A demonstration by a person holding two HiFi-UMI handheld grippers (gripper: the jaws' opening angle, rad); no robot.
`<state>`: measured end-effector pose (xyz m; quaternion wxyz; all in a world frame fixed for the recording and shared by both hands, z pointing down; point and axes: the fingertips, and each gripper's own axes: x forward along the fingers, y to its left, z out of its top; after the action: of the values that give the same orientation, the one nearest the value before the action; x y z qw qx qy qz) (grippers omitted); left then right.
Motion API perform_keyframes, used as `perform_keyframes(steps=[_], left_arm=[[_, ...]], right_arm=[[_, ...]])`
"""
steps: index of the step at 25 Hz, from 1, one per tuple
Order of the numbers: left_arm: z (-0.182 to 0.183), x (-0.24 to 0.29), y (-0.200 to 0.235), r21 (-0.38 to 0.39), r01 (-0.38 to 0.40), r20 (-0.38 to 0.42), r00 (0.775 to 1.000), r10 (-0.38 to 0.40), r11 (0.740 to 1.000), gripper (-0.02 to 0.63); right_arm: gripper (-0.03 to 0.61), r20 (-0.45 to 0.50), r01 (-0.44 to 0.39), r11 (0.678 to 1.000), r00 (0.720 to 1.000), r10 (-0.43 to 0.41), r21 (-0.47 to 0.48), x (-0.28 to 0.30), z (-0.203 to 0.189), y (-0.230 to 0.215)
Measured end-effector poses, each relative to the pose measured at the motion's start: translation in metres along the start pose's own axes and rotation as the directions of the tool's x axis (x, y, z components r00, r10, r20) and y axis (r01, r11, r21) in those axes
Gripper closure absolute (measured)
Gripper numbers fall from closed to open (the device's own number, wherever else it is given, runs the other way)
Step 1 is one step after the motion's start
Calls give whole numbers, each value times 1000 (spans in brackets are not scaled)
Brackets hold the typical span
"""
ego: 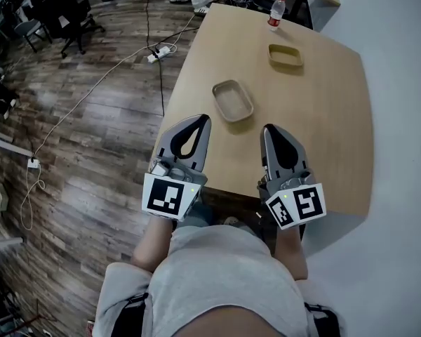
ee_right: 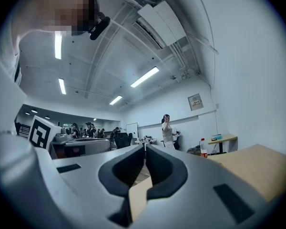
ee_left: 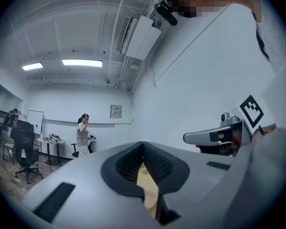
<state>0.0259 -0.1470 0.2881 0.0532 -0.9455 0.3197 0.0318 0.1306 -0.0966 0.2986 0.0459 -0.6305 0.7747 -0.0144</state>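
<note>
Though empty-looking, left gripper (ego: 204,119), right gripper (ego: 269,128) near tray (ego: 232,101)

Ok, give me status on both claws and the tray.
Left claw shut, empty. Right claw shut, empty. Near tray just ahead of both, untouched. Far tray and bottle beyond.

wood-plank floor (ego: 91,125), black office chairs (ego: 64,11), white walls (ee_left: 181,104), ceiling strip lights (ee_left: 82,62), perhaps a whiteboard (ee_left: 35,121) far off.
</note>
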Motion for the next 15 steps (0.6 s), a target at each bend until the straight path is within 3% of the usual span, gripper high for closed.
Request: perform_keyframes(steps=[15], left_arm=[[-17, 32, 44, -7, 151, 10, 989, -151, 989, 598]], right_arm=[[566, 16, 151, 989, 988, -151, 6, 44, -14, -1]])
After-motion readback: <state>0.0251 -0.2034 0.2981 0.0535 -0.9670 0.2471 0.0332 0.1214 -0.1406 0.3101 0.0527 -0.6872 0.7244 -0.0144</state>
